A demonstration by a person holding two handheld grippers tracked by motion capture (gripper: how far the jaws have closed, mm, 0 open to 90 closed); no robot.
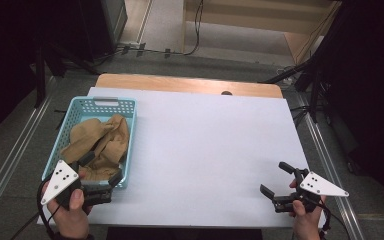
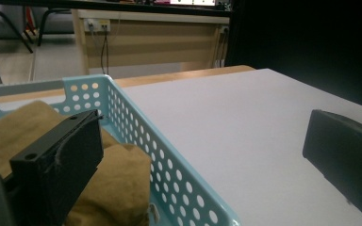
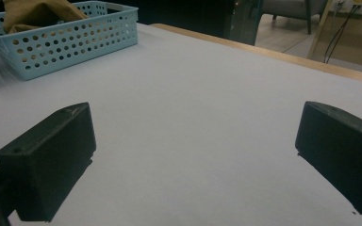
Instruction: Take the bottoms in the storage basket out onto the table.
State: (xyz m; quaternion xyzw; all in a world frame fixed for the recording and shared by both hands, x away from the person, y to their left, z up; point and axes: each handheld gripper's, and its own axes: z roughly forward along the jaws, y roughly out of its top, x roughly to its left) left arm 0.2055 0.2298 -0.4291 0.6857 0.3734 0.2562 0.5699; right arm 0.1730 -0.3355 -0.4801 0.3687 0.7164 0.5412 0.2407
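A light blue perforated basket (image 1: 102, 101) stands at the table's left side and holds a crumpled tan cloth (image 1: 102, 140). My left gripper (image 1: 101, 168) is at the basket's near right corner, open. In the left gripper view it (image 2: 202, 136) straddles the basket wall (image 2: 169, 174): one jaw hangs over the cloth (image 2: 118, 183), the other over the table. My right gripper (image 1: 275, 177) is low at the table's near right, open with nothing between its jaws. The right gripper view shows it (image 3: 195, 136) aimed across the white top toward the basket (image 3: 70, 37) and cloth (image 3: 37, 9).
A white sheet (image 1: 205, 150) covers the table, and a strip of bare wood (image 1: 180, 82) shows along the far edge. Metal rails (image 1: 325, 150) run down both sides. Cables and dark stands (image 1: 310, 75) sit on the floor beyond.
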